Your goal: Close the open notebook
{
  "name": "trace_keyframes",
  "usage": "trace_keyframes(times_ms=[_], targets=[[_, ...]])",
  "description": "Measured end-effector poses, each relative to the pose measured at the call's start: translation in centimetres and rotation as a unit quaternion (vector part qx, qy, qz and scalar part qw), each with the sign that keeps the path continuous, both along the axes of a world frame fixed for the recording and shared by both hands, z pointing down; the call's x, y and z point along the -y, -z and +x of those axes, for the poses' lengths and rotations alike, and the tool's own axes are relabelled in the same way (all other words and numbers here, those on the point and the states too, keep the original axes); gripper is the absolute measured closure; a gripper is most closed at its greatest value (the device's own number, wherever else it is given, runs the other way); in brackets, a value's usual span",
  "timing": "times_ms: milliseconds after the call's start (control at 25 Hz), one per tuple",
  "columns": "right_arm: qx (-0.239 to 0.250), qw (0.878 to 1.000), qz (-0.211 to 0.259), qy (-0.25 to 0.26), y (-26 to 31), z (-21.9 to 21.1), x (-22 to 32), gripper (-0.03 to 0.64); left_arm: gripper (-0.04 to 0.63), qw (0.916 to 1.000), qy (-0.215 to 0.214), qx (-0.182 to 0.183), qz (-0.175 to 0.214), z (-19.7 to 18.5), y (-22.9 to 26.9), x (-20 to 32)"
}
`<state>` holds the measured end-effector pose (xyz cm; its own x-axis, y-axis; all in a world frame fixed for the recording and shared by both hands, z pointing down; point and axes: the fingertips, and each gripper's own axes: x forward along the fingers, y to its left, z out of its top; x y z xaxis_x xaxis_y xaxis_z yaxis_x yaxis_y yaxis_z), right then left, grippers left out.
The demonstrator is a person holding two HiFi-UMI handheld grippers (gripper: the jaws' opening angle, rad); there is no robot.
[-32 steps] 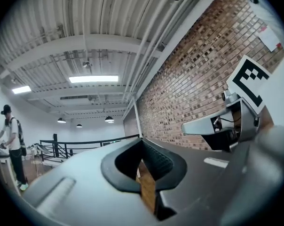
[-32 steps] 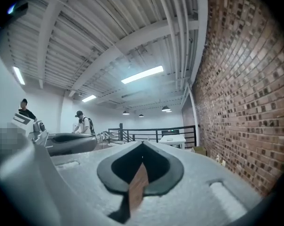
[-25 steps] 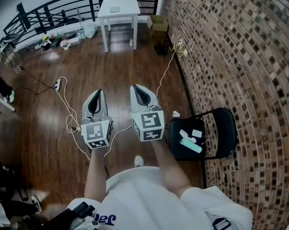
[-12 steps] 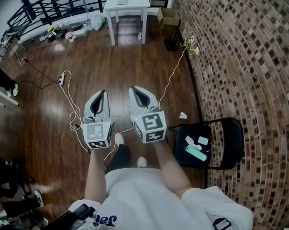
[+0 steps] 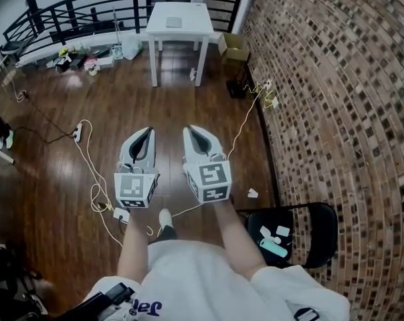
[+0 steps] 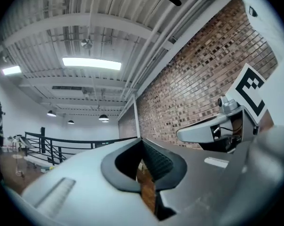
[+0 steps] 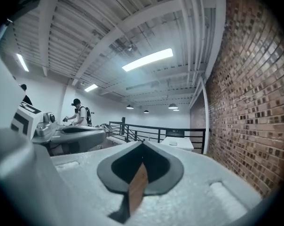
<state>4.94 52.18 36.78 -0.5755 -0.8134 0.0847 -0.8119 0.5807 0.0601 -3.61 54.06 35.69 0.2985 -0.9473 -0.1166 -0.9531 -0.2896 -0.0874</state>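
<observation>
Head view shows the likely notebook (image 5: 174, 22), small and flat, on the far white desk (image 5: 192, 31), well apart from left tool (image 5: 146, 132) and right tool (image 5: 191, 130), both pinched together, empty; probably light, floppy; lift the cover's free edge

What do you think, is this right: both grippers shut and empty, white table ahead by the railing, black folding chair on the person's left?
Wrong on the chair's side only. The black folding chair stands on the person's right, by the brick wall, as the head view shows. The rest holds: left gripper and right gripper shut and empty, white table ahead by the railing.
</observation>
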Motion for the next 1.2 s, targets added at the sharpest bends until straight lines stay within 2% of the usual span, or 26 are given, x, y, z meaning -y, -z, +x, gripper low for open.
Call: trace_keyframes(times_ms=[120, 200, 280, 560, 720, 840, 920, 1080, 1200], targets=[[-0.011, 1.000, 0.000, -0.004, 0.1, -3.4, 3.8, 0.634, 0.583, 0.9996, 0.024, -0.009, 0.009, -4.3, 0.9, 3.8], [-0.015, 1.000, -0.008, -0.013, -0.3, -5.1, 5.6, 0.634, 0.584, 0.9991, 0.042, 0.003, -0.002, -6.7, 0.6, 5.9], [-0.017, 0.999, -0.022, -0.029, -0.8, -5.6, 7.2, 0.634, 0.591, 0.9985, 0.053, -0.004, -0.013, -8.2, 0.0, 8.0], [-0.037, 0.993, -0.080, -0.077, -3.9, -4.8, 13.7, 0.632, 0.591, 0.9984, 0.035, -0.014, -0.043, -9.2, -2.6, 13.8], [-0.024, 0.993, -0.090, -0.077, -5.2, -5.5, 18.5, 0.630, 0.591, 0.9989, 0.024, 0.010, -0.039, -9.4, -3.9, 17.5], [-0.007, 0.996, -0.072, -0.043, -5.0, -7.0, 22.7, 0.627, 0.591, 0.9976, 0.030, 0.027, -0.056, -9.6, -5.1, 21.5], [0.002, 0.998, -0.053, -0.019, -4.2, -7.8, 25.6, 0.627, 0.591, 0.9966, 0.044, 0.022, -0.065, -10.2, -5.3, 24.8], [0.023, 1.000, 0.002, 0.020, -0.6, -8.6, 32.7, 0.627, 0.591, 0.9961, 0.067, 0.017, -0.054, -10.9, -1.8, 32.2], [0.036, 0.998, 0.036, 0.027, 2.3, -7.6, 38.2, 0.627, 0.591, 0.9962, 0.076, 0.014, -0.040, -10.4, 0.3, 37.3]])
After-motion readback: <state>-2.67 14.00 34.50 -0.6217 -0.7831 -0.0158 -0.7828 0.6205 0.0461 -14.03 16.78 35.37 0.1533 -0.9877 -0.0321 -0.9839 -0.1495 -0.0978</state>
